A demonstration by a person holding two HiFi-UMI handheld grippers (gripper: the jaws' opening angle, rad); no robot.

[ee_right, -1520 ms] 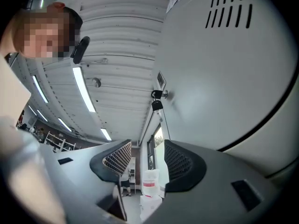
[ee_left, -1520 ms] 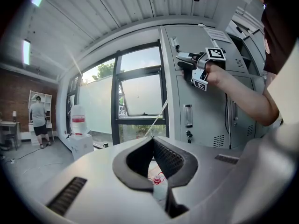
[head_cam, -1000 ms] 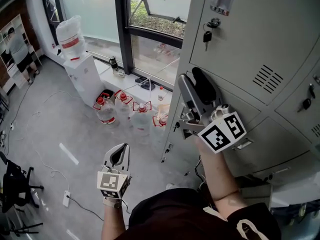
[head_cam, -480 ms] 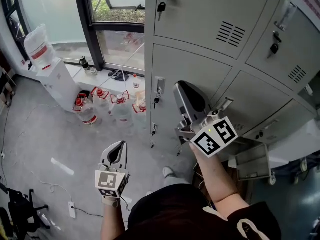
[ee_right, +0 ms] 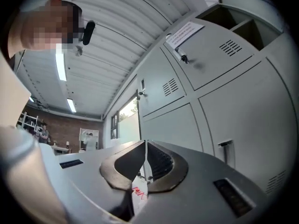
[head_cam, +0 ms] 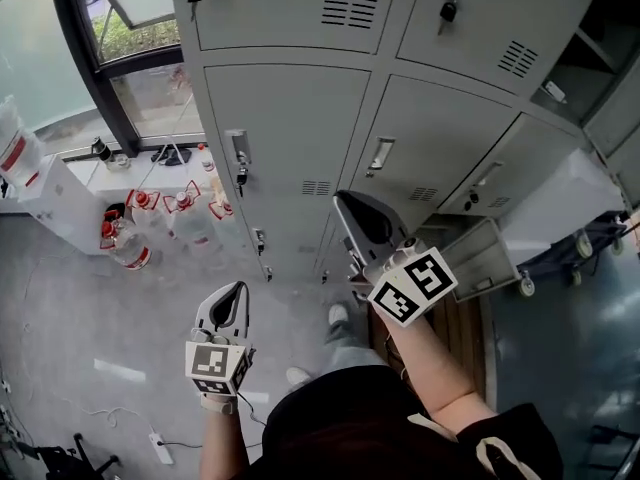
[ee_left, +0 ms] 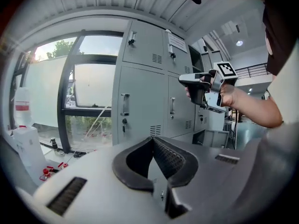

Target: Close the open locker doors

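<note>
In the head view the right gripper (head_cam: 345,206) hung before the grey lockers (head_cam: 290,118). Its claw had just closed, the pads pressed tight with nothing between them. A low locker door (head_cam: 487,258) stood swung open just beside it at 3 o'clock, and another compartment (head_cam: 600,43) gaped at 1 o'clock. The left gripper (head_cam: 238,293), at 7 o'clock from the right one, also had its claw pressed together and empty.
</note>
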